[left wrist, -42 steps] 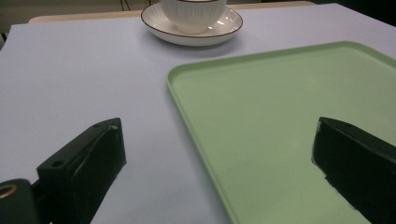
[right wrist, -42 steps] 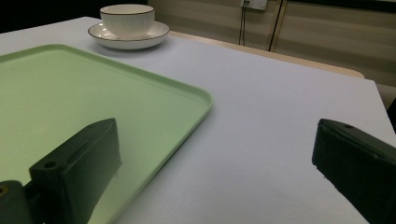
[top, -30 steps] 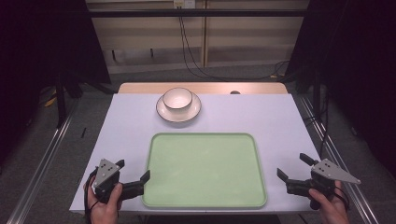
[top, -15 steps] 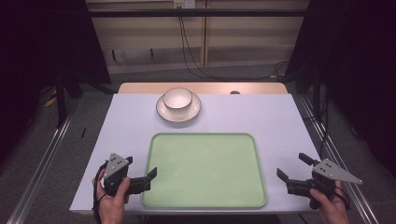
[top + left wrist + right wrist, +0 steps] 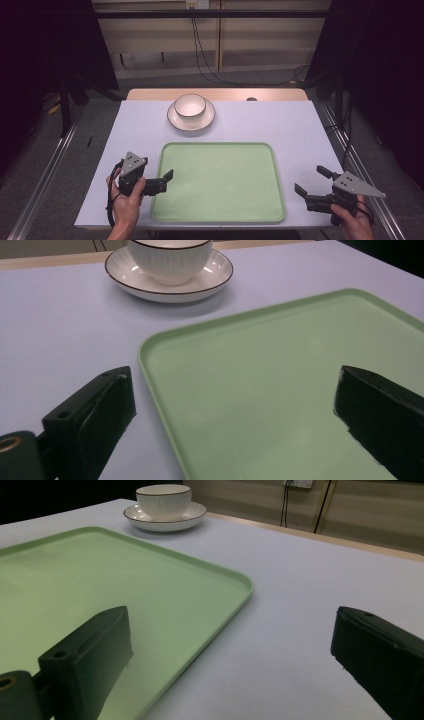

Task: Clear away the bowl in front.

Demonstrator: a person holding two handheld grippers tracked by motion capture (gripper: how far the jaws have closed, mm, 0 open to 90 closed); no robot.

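Note:
A pale green tray (image 5: 217,145) lies empty on the near half of the table. Behind it a white ribbed bowl (image 5: 190,105) with a dark rim sits in a matching saucer (image 5: 176,121). My left gripper (image 5: 165,181) is open at the tray's left edge. In the left gripper view its jaws straddle the tray's (image 5: 145,352) near left rim, with the bowl (image 5: 170,257) and saucer (image 5: 125,281) far ahead. My right gripper (image 5: 309,180) is open over bare table, right of the tray. In the right gripper view the tray's corner (image 5: 240,580) lies between the jaws, and the bowl (image 5: 164,500) is in the distance.
The pale lilac tabletop (image 5: 280,125) ends in a wooden strip (image 5: 225,94) at the far side. Metal rails (image 5: 45,170) run along the floor on both sides, and cables (image 5: 200,55) hang down the wall behind.
My left gripper has moved right and slightly forward, up to the tray's left edge. The right gripper, tray and bowl have stayed put.

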